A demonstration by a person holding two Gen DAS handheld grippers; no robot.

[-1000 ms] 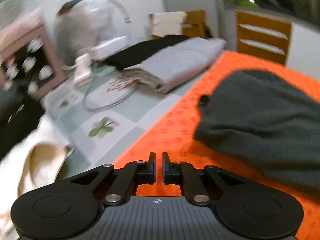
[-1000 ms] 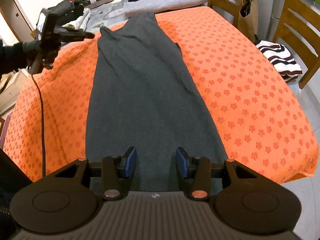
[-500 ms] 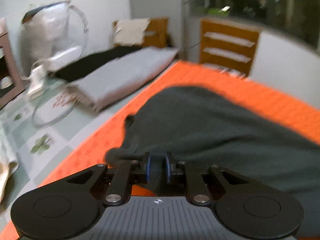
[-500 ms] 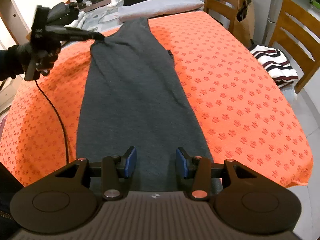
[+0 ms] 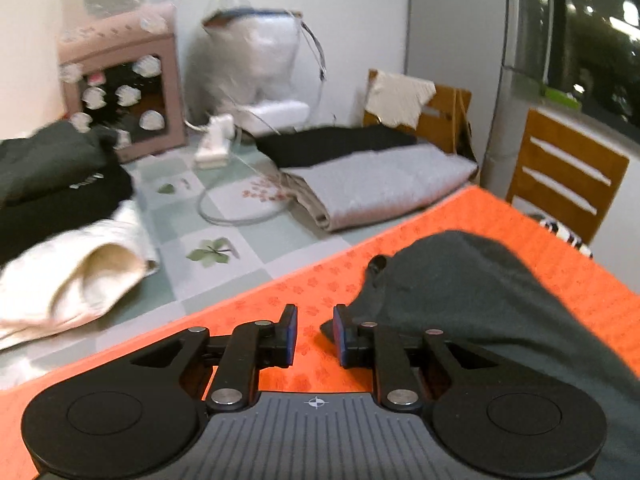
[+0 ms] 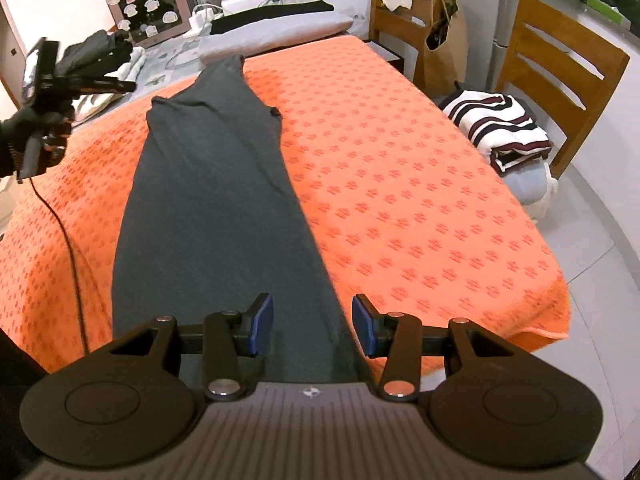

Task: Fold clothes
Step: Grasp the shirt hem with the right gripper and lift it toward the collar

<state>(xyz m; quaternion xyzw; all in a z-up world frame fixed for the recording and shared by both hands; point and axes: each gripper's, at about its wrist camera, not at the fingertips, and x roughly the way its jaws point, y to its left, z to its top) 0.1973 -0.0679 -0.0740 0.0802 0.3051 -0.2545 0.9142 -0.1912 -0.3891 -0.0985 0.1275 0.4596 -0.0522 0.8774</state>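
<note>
A long dark grey dress (image 6: pixel 216 200) lies flat and lengthwise on the orange tablecloth (image 6: pixel 400 200). My right gripper (image 6: pixel 313 328) is open above the hem, near its right edge, with nothing held. In the right wrist view my left gripper (image 6: pixel 130 87), in a gloved hand (image 6: pixel 38 120), hovers just left of the dress's far shoulder. In the left wrist view the left gripper (image 5: pixel 315 334) has its jaws opening with only orange cloth between them. The shoulder corner of the dress (image 5: pixel 460 292) lies just beside the right finger.
Beyond the orange cloth lie folded grey (image 5: pixel 380 184) and black (image 5: pixel 340 146) clothes, a white cloth (image 5: pixel 72 276), a dark pile (image 5: pixel 56 184), a pink box (image 5: pixel 124 80) and a cable loop (image 5: pixel 240 204). A striped garment (image 6: pixel 508 128) rests on a wooden chair (image 6: pixel 560 64) at right.
Half a second ago my left gripper's narrow jaws were at the dress's shoulder; now they are wider and drawn back left, off the fabric. The right gripper has shifted right along the hem.
</note>
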